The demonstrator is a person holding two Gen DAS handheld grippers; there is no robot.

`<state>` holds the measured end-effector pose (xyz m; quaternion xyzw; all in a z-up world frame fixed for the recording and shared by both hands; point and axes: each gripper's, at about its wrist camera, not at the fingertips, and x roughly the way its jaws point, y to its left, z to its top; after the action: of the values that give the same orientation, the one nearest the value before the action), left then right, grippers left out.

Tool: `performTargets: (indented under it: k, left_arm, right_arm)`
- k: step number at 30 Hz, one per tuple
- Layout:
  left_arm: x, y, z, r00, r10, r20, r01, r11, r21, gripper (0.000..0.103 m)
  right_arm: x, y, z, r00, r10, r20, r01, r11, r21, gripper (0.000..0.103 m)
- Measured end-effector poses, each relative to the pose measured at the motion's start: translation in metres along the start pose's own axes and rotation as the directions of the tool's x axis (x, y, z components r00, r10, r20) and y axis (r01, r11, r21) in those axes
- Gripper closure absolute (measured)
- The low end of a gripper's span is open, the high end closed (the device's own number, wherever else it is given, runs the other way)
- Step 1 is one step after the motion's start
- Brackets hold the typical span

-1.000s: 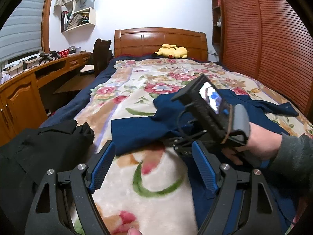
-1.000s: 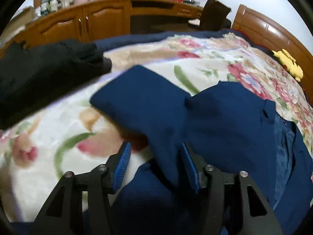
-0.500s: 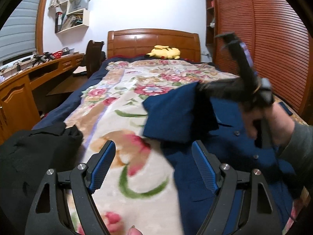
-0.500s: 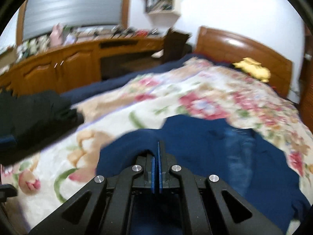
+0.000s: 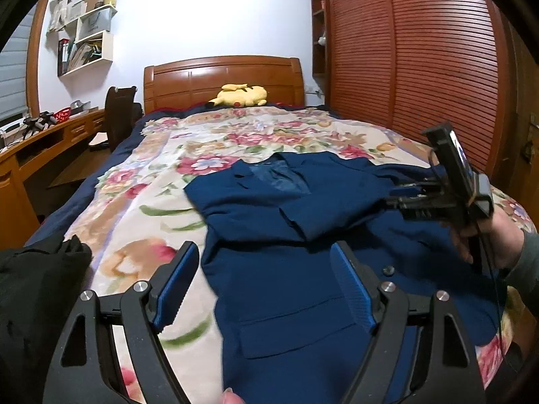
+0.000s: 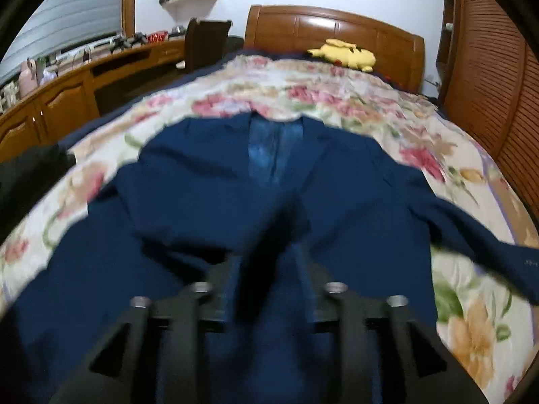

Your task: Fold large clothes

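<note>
One navy blue jacket (image 5: pixel 296 262) lies front-up on the floral blanket (image 5: pixel 141 208) of the bed (image 5: pixel 222 77), collar toward the single wooden headboard, with one sleeve (image 5: pixel 303 208) folded across its chest and the other sleeve (image 6: pixel 488 235) trailing out toward the wardrobe side. One black garment (image 5: pixel 37 289) sits in a heap at the blanket's near left corner, apart from the jacket. The left claw (image 5: pixel 262 289) hangs released over the jacket's lower front, its two blue pads wide apart and gripping nothing. The right claw (image 6: pixel 269 289) is blurred in its own view; its jaws are opening, with a dark fold of the jacket's cloth between them, and the pads do not appear to press on it. In the left view, one hand (image 5: pixel 485 239) holds that right claw above the jacket's right side. One yellow plush toy (image 5: pixel 241 95) rests at the headboard. One dark chair (image 5: pixel 119 114) stands by the long wooden worktop (image 5: pixel 50 134) along the left wall.
</note>
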<state>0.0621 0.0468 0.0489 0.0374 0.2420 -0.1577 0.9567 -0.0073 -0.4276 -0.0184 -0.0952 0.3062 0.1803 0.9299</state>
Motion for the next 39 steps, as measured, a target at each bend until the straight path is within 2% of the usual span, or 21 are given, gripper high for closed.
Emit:
performTargets:
  k: [4,7,13,17,26,33,34,35,37,39]
  left_arm:
    - [0.002,-0.009,-0.001,1.0,-0.003,-0.003,0.003,1.0,0.013,0.022]
    - [0.005,-0.009,-0.002,1.0,-0.001,-0.012,0.001,1.0,0.008,0.022]
    - [0.01,-0.004,-0.002,1.0,-0.002,-0.019,0.002,1.0,-0.018,0.022]
    - [0.011,0.001,-0.004,1.0,0.015,-0.023,-0.015,1.0,-0.02,0.022]
    - [0.013,0.013,-0.006,0.999,0.035,-0.03,-0.036,0.999,-0.028,0.022]
    - [0.016,0.016,-0.008,0.999,0.034,-0.037,-0.036,0.999,-0.038,0.022]
    - [0.016,0.016,-0.007,0.999,0.034,-0.038,-0.035,0.999,-0.036,0.022]
    - [0.017,0.015,-0.008,0.999,0.034,-0.04,-0.035,0.999,-0.033,0.022]
    - [0.017,0.013,-0.009,0.999,0.033,-0.043,-0.034,0.999,-0.026,0.022]
    - [0.018,0.011,-0.009,0.998,0.032,-0.045,-0.033,0.999,-0.02,0.022]
  right_arm:
    - [-0.021,0.0,-0.015,1.0,0.028,0.013,-0.028,0.999,-0.022,0.051]
    - [-0.038,0.001,-0.02,0.996,0.08,0.047,-0.078,0.996,-0.04,0.051]
    - [-0.028,0.024,-0.01,0.987,0.158,0.038,-0.152,0.98,-0.129,0.051]
    - [-0.001,0.036,0.003,0.982,0.19,0.006,-0.187,0.97,-0.154,0.051]
    - [0.05,0.029,0.021,0.978,0.169,-0.121,-0.188,0.968,-0.165,0.051]
    - [0.065,0.023,0.019,0.974,0.141,-0.178,-0.176,0.963,-0.202,0.051]
    - [0.065,0.023,0.019,0.974,0.139,-0.179,-0.176,0.962,-0.209,0.053]
    - [0.065,0.023,0.019,0.973,0.142,-0.18,-0.179,0.961,-0.211,0.064]
    - [0.062,0.022,0.019,0.971,0.147,-0.188,-0.186,0.959,-0.213,0.073]
    - [0.06,0.021,0.02,0.972,0.149,-0.18,-0.186,0.96,-0.21,0.089]
